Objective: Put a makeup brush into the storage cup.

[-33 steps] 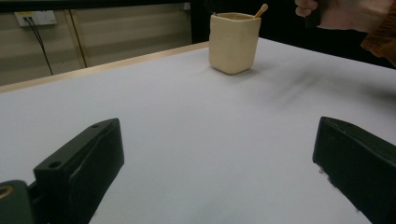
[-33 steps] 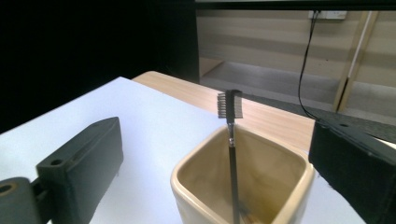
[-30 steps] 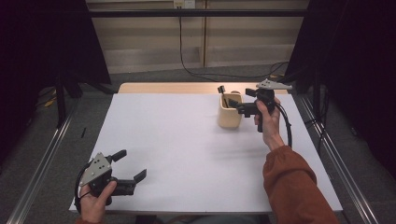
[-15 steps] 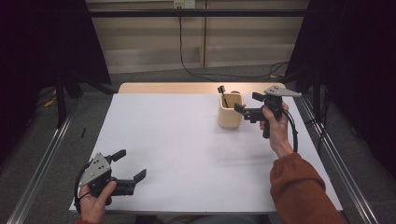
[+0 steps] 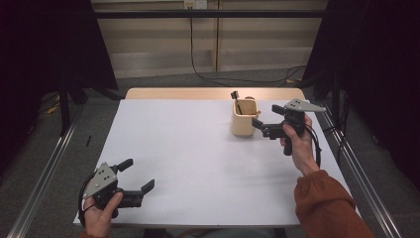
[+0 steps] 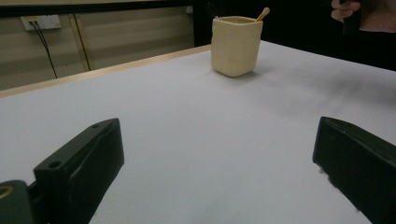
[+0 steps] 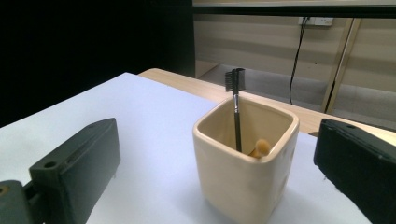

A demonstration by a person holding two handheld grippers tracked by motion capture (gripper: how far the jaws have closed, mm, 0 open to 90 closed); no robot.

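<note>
Cream ceramic cup point(image 5: 244, 118), square-sided with rounded corners, stands upright near the far right of the white counter point(image 5: 198, 153). Right gripper point(image 5: 258, 124), held level in a raised hand with the rust-sleeved forearm reaching forward, sits just beside the cup, jaws spread wide and empty. Left gripper point(image 5: 137, 174) rests low at the near left corner, well apart from the cup, jaws likewise wide. Count: one cup, holding one black brush point(image 7: 235, 105) and one wooden-tipped stick point(image 7: 260, 147); two grippers.

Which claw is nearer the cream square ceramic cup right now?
Right. The right claw sits open just beside the cream square ceramic cup; the left claw is far off at the table's near-left corner.
</note>
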